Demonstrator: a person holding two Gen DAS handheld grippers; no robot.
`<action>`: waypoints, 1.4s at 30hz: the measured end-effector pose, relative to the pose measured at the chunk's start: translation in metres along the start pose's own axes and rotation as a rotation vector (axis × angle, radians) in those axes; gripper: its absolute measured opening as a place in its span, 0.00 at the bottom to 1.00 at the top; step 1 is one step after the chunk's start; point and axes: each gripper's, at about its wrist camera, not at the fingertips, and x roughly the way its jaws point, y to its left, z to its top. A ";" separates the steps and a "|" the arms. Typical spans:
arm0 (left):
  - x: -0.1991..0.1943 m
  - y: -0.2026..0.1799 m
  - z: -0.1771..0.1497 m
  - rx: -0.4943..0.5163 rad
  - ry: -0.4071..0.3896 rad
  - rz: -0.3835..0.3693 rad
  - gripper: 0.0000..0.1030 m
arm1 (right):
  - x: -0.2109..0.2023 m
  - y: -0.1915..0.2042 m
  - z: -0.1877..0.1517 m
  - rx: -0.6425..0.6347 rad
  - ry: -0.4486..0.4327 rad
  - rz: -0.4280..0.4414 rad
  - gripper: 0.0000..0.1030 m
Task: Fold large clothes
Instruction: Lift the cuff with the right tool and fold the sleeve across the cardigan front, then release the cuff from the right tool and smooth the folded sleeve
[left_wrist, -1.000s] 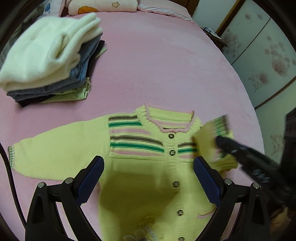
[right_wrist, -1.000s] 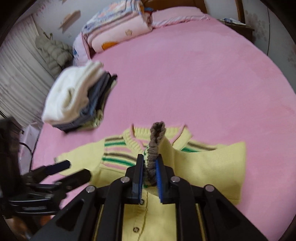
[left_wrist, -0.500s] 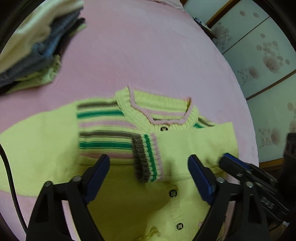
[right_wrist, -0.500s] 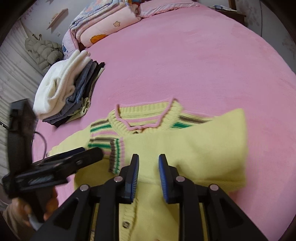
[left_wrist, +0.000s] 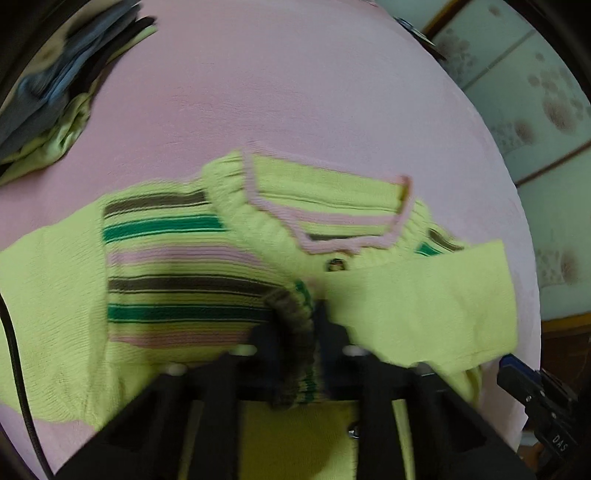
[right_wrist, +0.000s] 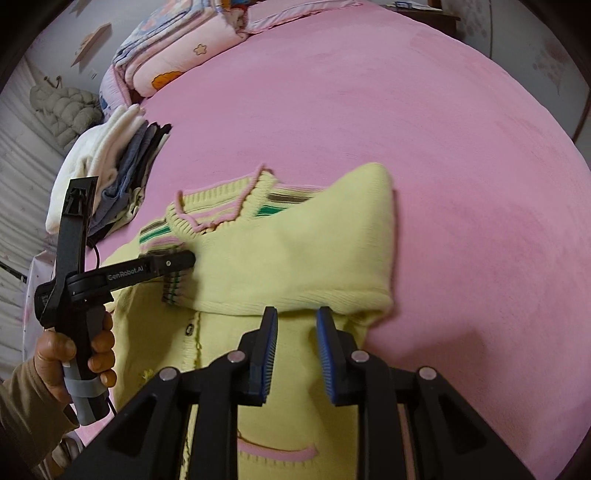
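Observation:
A yellow-green knit cardigan (left_wrist: 177, 280) with green, brown and pink chest stripes lies front-up on the pink bed (left_wrist: 295, 92). One sleeve (right_wrist: 295, 254) is folded across the chest. My left gripper (left_wrist: 295, 325) is shut on that sleeve's striped cuff (left_wrist: 295, 332); in the right wrist view it (right_wrist: 184, 264) comes in from the left over the cuff (right_wrist: 173, 288). My right gripper (right_wrist: 295, 328) is open and empty, just above the folded sleeve's lower edge. Its tip (left_wrist: 517, 373) shows at the lower right of the left wrist view.
A stack of folded clothes (right_wrist: 110, 173) with a white top sits on the bed to the left, also in the left wrist view (left_wrist: 55, 110). Folded bedding (right_wrist: 177, 55) lies at the headboard. A patterned wall panel (left_wrist: 535, 110) runs along the right side.
My right gripper laid the sleeve across the chest, let go of the cuff and drew back. My left gripper moved in and closed on the cuff.

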 end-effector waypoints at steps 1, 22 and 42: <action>-0.002 -0.007 0.000 0.016 -0.009 0.020 0.07 | -0.002 -0.003 -0.001 0.007 -0.003 0.000 0.21; -0.031 0.025 -0.007 -0.035 -0.074 0.161 0.08 | 0.028 -0.020 0.004 -0.076 -0.018 -0.168 0.28; -0.054 -0.025 -0.006 -0.065 -0.133 0.041 0.67 | 0.006 0.026 0.025 -0.134 -0.072 -0.099 0.28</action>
